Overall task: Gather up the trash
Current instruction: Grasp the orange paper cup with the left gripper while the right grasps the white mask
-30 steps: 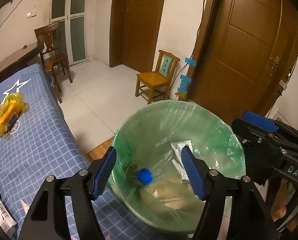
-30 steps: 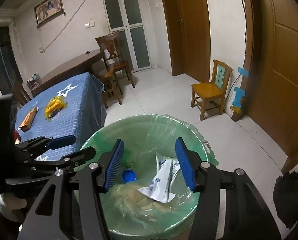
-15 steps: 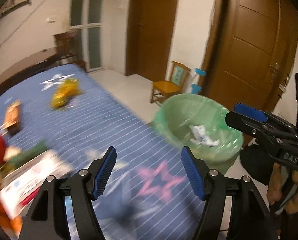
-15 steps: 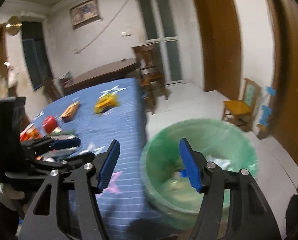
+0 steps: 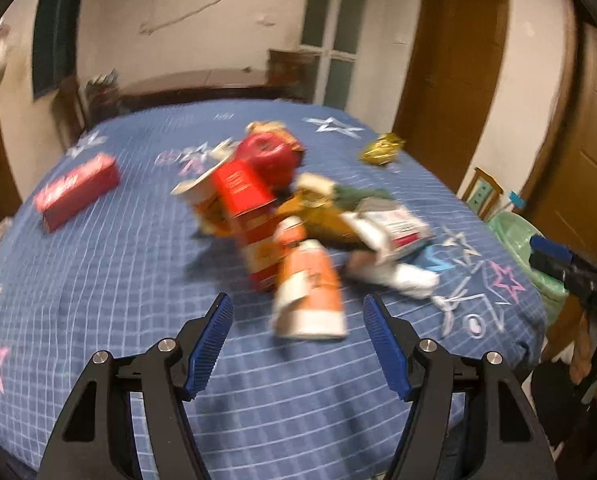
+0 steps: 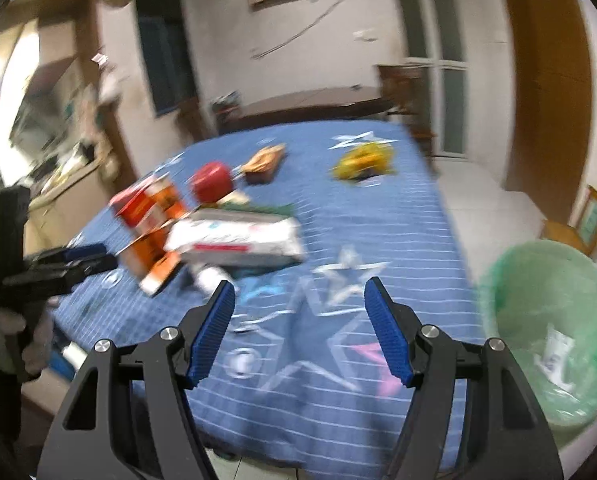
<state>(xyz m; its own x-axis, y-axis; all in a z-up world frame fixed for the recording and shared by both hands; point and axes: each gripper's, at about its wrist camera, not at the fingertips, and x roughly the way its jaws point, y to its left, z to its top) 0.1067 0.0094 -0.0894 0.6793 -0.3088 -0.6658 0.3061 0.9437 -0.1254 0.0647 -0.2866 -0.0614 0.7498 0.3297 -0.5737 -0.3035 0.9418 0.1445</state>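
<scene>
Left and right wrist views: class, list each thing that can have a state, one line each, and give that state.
Left tongs: open, nothing between them.
Right tongs: open, empty, just been opening.
Green-lined bin: open-topped, a white wrapper inside.
Orange and white carton: lying on its side on the blue cloth.
Red box: lying flat, apart from the pile.

1. The table (image 5: 98,288) wears a blue cloth with a white grid and white and pink stars.
2. At its centre lies a pile of trash (image 5: 290,216), red, orange, white and green.
3. Left of the pile lies a red rectangular carton (image 5: 76,190).
4. Right of the table stands a bin lined with a pale green plastic bag (image 6: 554,328).
</scene>
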